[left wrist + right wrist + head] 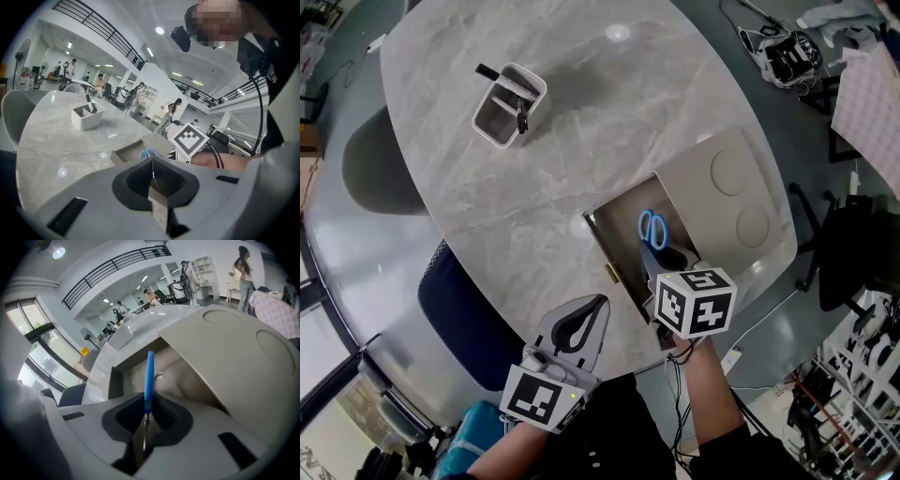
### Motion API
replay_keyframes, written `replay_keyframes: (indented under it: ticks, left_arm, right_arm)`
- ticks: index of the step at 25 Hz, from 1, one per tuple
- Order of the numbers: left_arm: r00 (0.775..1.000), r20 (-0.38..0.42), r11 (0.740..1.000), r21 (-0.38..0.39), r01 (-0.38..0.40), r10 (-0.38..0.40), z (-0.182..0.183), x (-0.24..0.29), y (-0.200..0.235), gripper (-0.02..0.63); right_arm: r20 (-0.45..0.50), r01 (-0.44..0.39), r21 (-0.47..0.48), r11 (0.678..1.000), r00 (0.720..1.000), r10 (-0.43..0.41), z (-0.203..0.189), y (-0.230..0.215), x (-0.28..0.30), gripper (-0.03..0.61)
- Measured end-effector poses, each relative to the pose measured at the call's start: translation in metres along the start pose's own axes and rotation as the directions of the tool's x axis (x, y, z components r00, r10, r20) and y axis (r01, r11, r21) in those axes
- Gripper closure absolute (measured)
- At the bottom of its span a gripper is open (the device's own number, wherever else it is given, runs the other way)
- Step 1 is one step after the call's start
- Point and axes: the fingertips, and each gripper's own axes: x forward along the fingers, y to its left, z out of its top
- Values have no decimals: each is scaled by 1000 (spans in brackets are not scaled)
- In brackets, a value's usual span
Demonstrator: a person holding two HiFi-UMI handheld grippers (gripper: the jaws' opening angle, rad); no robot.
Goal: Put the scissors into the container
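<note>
Blue-handled scissors [652, 229] stick up out of my right gripper [659, 264], which is shut on their blades. They hang over an open recess [617, 234] in the marble table [581, 141]. In the right gripper view the scissors [149, 376] show edge-on, rising from the shut right gripper [146, 417]. The white container [508, 105] stands far off at the table's back left with dark pens in it. My left gripper [587, 314] is shut and holds nothing, low over the table's near edge. In the left gripper view, the container [87, 116] and the scissors [149, 152] lie beyond the left gripper [152, 172].
The recess's beige lid [727, 187] stands open to its right. A grey chair [380, 169] and a dark blue chair [455, 300] sit along the table's left side. Cables and gear [787, 52] lie on the floor at the back right.
</note>
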Motion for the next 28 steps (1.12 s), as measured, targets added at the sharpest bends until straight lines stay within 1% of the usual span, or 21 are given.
replay_keyframes:
  ticks: [7, 11, 17, 23, 26, 28]
  left_arm:
    - [1000, 5, 1000, -5, -2, 2, 1, -1, 1, 597]
    - [1000, 4, 1000, -7, 0, 0, 1, -2, 1, 597]
    - [1000, 2, 1000, -7, 14, -14, 1, -1, -3, 597]
    - [1000, 1, 1000, -4, 26, -26, 1, 1, -8, 597]
    - [1000, -2, 1000, -4, 29, -29, 0, 2, -10, 597]
    - [1000, -4, 1000, -5, 29, -29, -1, 1, -11, 597]
  right_arm:
    - [-2, 56, -57, 997, 998, -56, 1, 0, -1, 539]
    - [-15, 78, -115, 990, 997, -80, 0, 0, -5, 485]
    - [-40, 100, -161, 982, 993, -108, -4, -8, -16, 483]
    - [-48, 122, -175, 977, 990, -132, -9, -19, -33, 508]
    - [-50, 106, -189, 976, 992, -118, -8, -18, -35, 511]
    - [-45, 67, -159, 985, 996, -75, -7, -13, -31, 523]
